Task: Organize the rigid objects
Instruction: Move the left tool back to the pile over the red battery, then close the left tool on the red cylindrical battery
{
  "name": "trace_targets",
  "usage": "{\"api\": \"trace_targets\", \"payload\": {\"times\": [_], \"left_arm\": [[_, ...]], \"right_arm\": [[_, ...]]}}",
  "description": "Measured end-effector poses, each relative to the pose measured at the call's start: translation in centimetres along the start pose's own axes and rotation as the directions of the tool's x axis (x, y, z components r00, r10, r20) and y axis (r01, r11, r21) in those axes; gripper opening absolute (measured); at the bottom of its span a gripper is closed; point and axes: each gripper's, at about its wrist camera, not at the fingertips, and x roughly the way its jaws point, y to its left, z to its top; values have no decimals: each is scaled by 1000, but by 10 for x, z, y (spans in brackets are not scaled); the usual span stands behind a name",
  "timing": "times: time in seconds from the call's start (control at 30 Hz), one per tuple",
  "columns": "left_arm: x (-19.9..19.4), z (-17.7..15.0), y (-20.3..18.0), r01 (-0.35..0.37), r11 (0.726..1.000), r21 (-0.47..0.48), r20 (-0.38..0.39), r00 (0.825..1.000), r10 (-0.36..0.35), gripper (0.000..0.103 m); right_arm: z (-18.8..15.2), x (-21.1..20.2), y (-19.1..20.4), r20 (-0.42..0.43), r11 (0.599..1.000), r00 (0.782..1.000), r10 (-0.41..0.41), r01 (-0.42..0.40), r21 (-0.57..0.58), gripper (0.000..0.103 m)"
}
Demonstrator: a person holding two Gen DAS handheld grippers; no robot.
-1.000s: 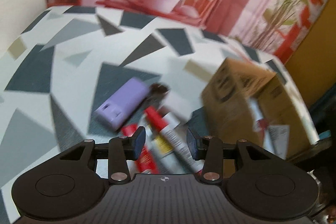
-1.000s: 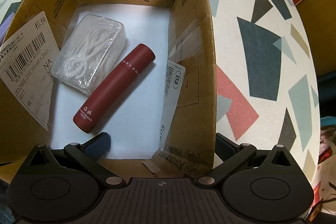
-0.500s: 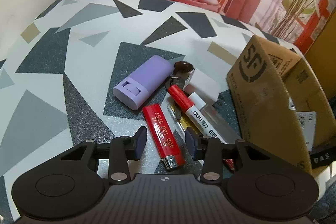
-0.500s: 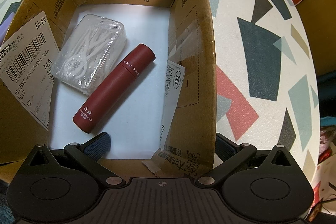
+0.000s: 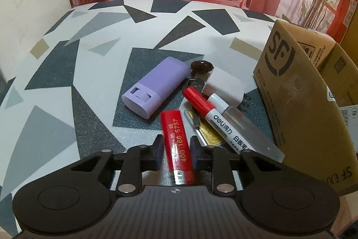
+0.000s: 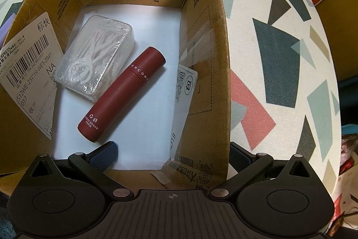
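The red plastic lighter (image 5: 177,142) with gold digits printed along its side is lying flat on the grey-and-white patterned tablecloth (image 5: 94,73), and we are closing the left gripper (image 5: 176,152) around its lower half. The jaws are narrowing at this moment with the lighter between them; the pads look to be at or just shy of its sides, so we are not counting on a firm hold yet.

We are holding the right gripper (image 6: 172,155) above the open brown cardboard box (image 6: 220,73), its jaws spread wide and straddling the box's right wall, gripping nothing. Inside the box a dark red cardboard tube (image 6: 122,96) and a clear plastic case of white floss picks (image 6: 96,57) are already lying.

We are judging the risks from here:
- The lighter is slim and smooth, and it could twist or slip out as we lift.
- The red-capped white marker (image 5: 210,111) and the gold-toned flat piece (image 5: 207,132) are lying just beside it, so the right-hand finger could snag them.
- The lilac plastic case (image 5: 155,87) is lying close on the other side and could get nudged.
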Motion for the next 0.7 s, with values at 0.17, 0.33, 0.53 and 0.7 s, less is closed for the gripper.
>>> {"api": "trace_targets", "payload": {"times": [0.17,0.33,0.53,0.7], "left_arm": [[-3,-2,1,15,1000,-14,-3,1000,-15,25],[-7,-3,0,32,999,-13,3,999,-32,24],[-22,0,-6,83,997,-3,39,996,-83,24],[-41,9,-9,142,990,15,98,985,-142,24]], "right_arm": [[0,0,0,0,1000,1000,1,-1,0,103],[0,0,0,0,1000,1000,1,-1,0,103],[0,-1,0,0,1000,1000,1,-1,1,103],[0,0,0,0,1000,1000,1,-1,0,103]]}}
